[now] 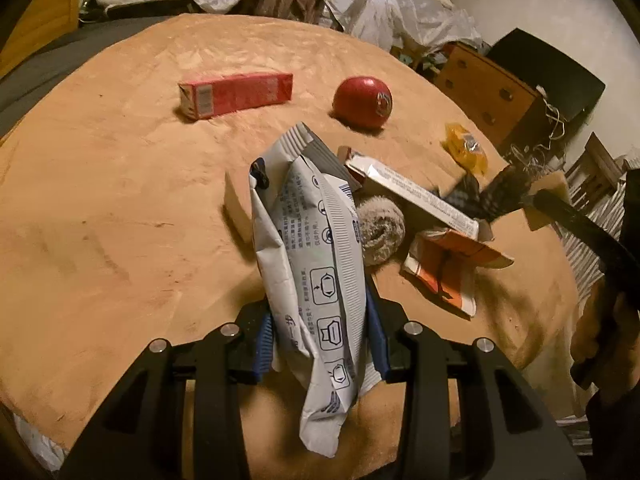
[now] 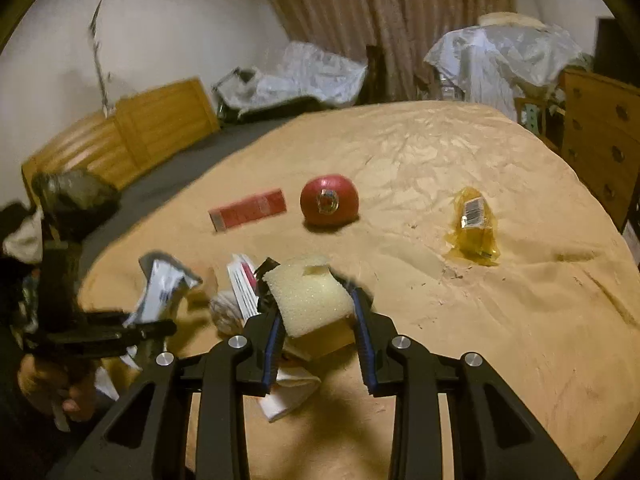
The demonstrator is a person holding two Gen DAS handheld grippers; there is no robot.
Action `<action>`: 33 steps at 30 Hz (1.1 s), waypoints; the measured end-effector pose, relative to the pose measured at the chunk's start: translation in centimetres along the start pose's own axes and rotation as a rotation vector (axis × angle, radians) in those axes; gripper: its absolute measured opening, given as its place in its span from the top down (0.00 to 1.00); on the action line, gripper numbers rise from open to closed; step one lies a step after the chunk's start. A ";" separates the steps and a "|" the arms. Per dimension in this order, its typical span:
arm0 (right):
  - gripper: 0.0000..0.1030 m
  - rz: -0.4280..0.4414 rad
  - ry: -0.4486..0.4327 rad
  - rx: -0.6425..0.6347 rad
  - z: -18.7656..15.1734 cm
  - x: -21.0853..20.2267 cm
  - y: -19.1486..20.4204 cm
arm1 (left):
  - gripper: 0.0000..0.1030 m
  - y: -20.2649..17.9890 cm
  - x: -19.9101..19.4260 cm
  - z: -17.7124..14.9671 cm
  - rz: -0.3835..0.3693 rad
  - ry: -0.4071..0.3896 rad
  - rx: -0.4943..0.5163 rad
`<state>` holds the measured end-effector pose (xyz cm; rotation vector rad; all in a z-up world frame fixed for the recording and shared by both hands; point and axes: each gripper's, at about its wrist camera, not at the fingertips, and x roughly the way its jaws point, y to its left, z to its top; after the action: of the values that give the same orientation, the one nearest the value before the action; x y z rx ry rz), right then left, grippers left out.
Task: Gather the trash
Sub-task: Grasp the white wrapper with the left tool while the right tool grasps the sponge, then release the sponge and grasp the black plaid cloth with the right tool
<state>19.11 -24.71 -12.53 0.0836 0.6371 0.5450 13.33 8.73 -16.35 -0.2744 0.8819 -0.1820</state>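
My left gripper point(image 1: 320, 336) is shut on a crumpled grey-white printed wrapper point(image 1: 308, 264) and holds it above the tan table point(image 1: 100, 220). My right gripper point(image 2: 318, 320) is shut on a pale yellow sponge point(image 2: 310, 294), held over a pile of trash: a white-and-red carton point(image 1: 412, 190), an orange-and-white torn pack point(image 1: 448, 268) and a grey fuzzy wad point(image 1: 380, 230). The wrapper also shows in the right wrist view point(image 2: 164, 284). A yellow wrapper point(image 2: 476, 226) lies apart at the right.
A red box point(image 1: 236, 94) and a red apple point(image 1: 363, 102) lie further back on the table. A wooden drawer unit point(image 2: 604, 140) stands at the right, plastic-covered clutter point(image 2: 500, 56) and curtains behind, wooden panels point(image 2: 160, 128) at the left.
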 end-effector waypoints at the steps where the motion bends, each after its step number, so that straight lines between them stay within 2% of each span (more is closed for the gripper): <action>1: 0.67 -0.013 -0.007 0.018 0.0 -0.4 -0.4 | 0.64 0.0 -0.1 0.0 0.000 -0.002 0.000; 4: 0.67 -0.092 0.023 0.162 -1.3 -0.5 -3.9 | 0.64 0.0 -0.5 0.0 -0.007 -0.004 -0.006; 7: 0.67 -0.072 0.045 0.359 -3.6 -0.5 -8.0 | 0.64 -0.2 -0.4 -0.2 -0.017 0.001 -0.005; 8: 0.67 -0.142 0.068 0.393 -4.5 -0.7 -9.3 | 0.64 -0.1 -0.3 -0.4 -0.018 0.005 -0.008; 10: 0.67 -0.338 0.097 0.214 -5.4 -1.3 -8.7 | 0.64 0.0 0.0 -0.4 -0.021 0.012 -0.014; 13: 0.67 -0.463 0.101 0.063 -6.0 -1.9 -7.1 | 0.64 0.0 0.5 -0.6 -0.019 0.024 -0.019; 15: 0.67 -0.643 0.065 -0.128 -6.2 -2.1 -5.2 | 0.64 0.0 0.8 -0.6 -0.019 0.030 -0.025; 16: 0.67 -0.680 0.067 -0.192 -6.5 -1.9 -4.7 | 0.64 0.0 0.8 -0.7 -0.018 0.030 -0.027; 17: 0.67 -0.648 0.087 -0.195 -6.7 -1.6 -4.8 | 0.64 -0.1 0.9 -0.7 -0.016 0.031 -0.026; 18: 0.53 -0.538 0.100 -0.071 -6.7 -1.7 -6.1 | 0.64 -0.1 1.0 -0.7 -0.016 0.032 -0.025; 19: 0.44 -0.392 0.057 0.145 -6.6 -2.8 -8.4 | 0.64 -0.1 1.1 -0.8 -0.016 0.035 -0.025; 20: 0.39 -0.305 -0.014 0.304 -6.5 -4.2 -10.5 | 0.64 0.0 1.1 -0.8 -0.018 0.037 -0.028; 21: 0.39 -0.313 -0.040 0.321 -6.3 -5.0 -10.8 | 0.64 0.1 1.2 -0.8 -0.023 0.041 -0.034; 27: 0.39 -0.345 -0.063 0.122 -4.4 -7.1 -7.9 | 0.63 0.0 1.8 -0.7 -0.035 0.049 -0.026; 29: 0.39 -0.333 -0.044 0.033 -3.2 -6.9 -6.8 | 0.63 -0.1 2.0 -0.8 -0.040 0.054 -0.024; 31: 0.39 -0.298 0.018 -0.111 -1.9 -5.8 -5.1 | 0.63 -0.3 2.1 -0.9 -0.044 0.059 -0.013; 33: 0.39 -0.203 0.165 -0.293 -1.1 -4.1 -2.8 | 0.63 -0.4 2.1 -0.8 -0.046 0.063 0.002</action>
<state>17.01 -29.30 -11.87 -0.3019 0.7104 0.4460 13.96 7.68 -18.24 -0.2884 0.9381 -0.2351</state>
